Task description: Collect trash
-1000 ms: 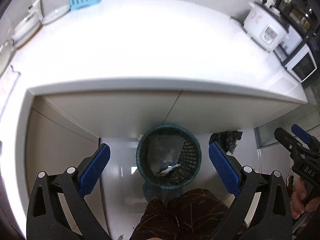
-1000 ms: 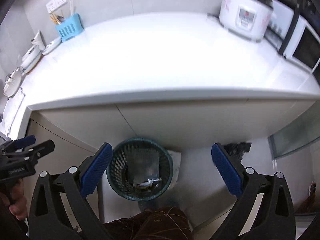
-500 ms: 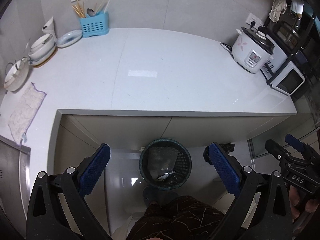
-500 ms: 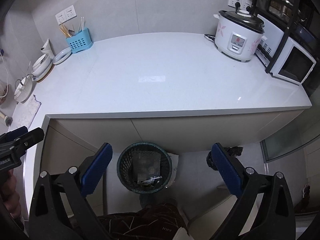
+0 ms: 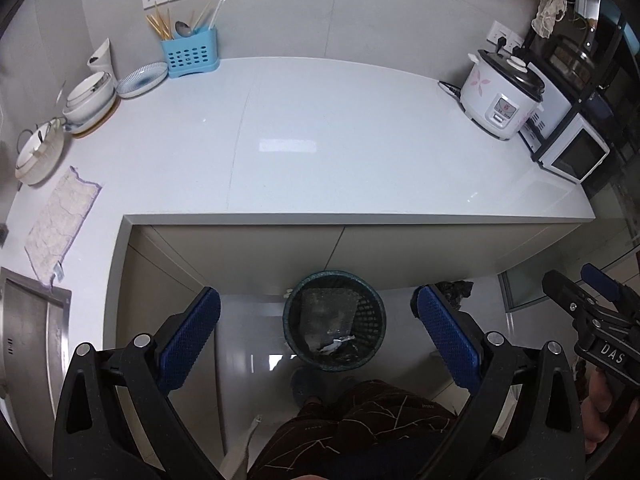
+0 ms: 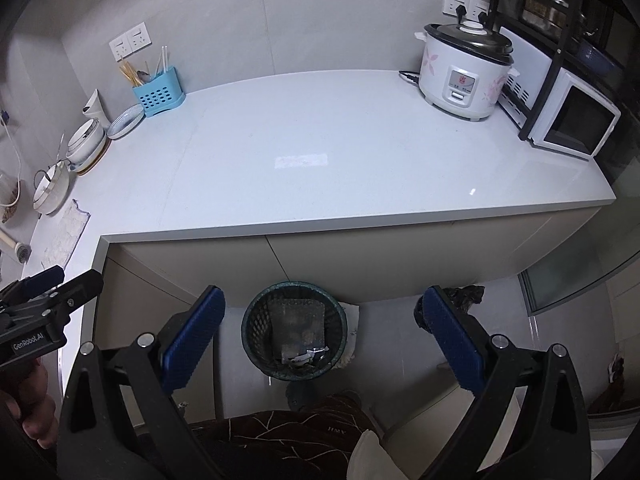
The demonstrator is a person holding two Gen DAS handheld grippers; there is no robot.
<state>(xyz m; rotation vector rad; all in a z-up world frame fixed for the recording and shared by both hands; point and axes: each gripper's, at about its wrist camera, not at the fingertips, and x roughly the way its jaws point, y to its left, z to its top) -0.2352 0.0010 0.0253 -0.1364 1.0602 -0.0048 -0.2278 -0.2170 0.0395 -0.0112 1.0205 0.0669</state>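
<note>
I hold both grippers high above the floor; left gripper (image 5: 316,332) and right gripper (image 6: 322,334) gape wide, empty; waste basket (image 5: 335,322) below holds trash.

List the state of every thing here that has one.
left tool: open, empty.
right tool: open, empty.
waste basket: upright on the floor, trash inside.
rice cooker: lid shut, plugged in.
microwave: door shut.
cloth: spread flat on the counter.
utensil holder: upright, holding utensils.

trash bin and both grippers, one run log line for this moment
left gripper open, empty | right gripper open, empty | trash bin on floor below counter, scraps inside | counter middle bare
</note>
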